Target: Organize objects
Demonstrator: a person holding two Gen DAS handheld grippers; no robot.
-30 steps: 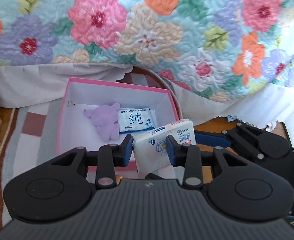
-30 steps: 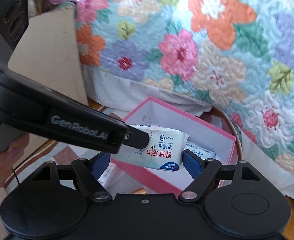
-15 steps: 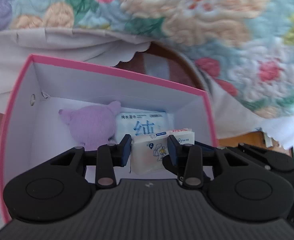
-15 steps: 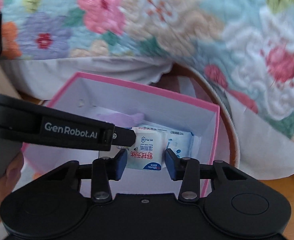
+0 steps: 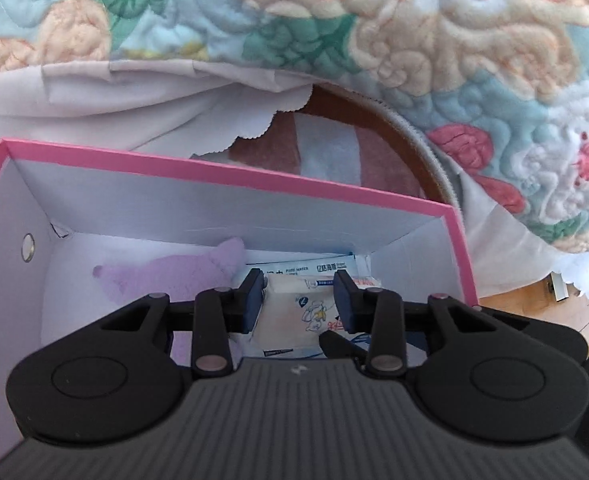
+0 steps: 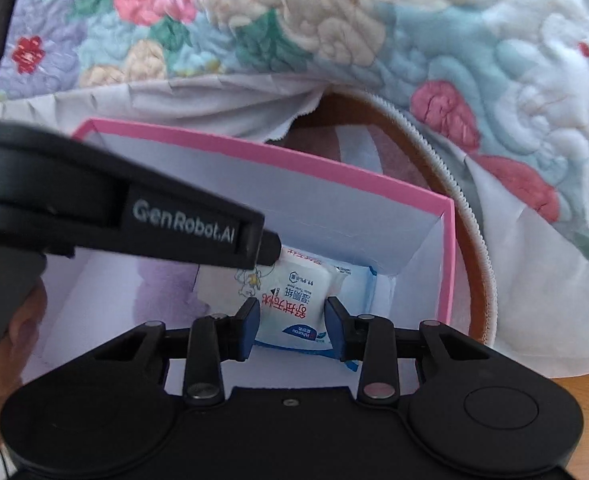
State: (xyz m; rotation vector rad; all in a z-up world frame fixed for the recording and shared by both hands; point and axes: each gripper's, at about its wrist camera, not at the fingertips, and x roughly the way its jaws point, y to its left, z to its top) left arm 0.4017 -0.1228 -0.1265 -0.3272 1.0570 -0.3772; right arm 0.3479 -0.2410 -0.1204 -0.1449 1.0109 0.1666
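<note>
A pink box [image 5: 230, 178] with white inside walls lies open below me. Both grippers reach into it. My left gripper [image 5: 298, 300] is shut on one end of a white wet-wipe pack [image 5: 302, 320]. My right gripper [image 6: 292, 328] is shut on the other end of the same pack [image 6: 294, 304]. The pack hangs low inside the box, above a blue wipe pack [image 5: 310, 270]. A purple plush toy [image 5: 166, 276] lies on the box floor to the left. The left gripper's body [image 6: 134, 208] crosses the right wrist view.
A floral quilt [image 5: 334, 20] with a white skirt hangs just behind the box. A round brown rug edge [image 6: 474, 240] curves past the box's right side. Wood floor [image 5: 534, 312] shows at the right.
Both grippers have moved forward and down into the box with the white pack. The right gripper has closed onto the pack. The box now fills more of both views.
</note>
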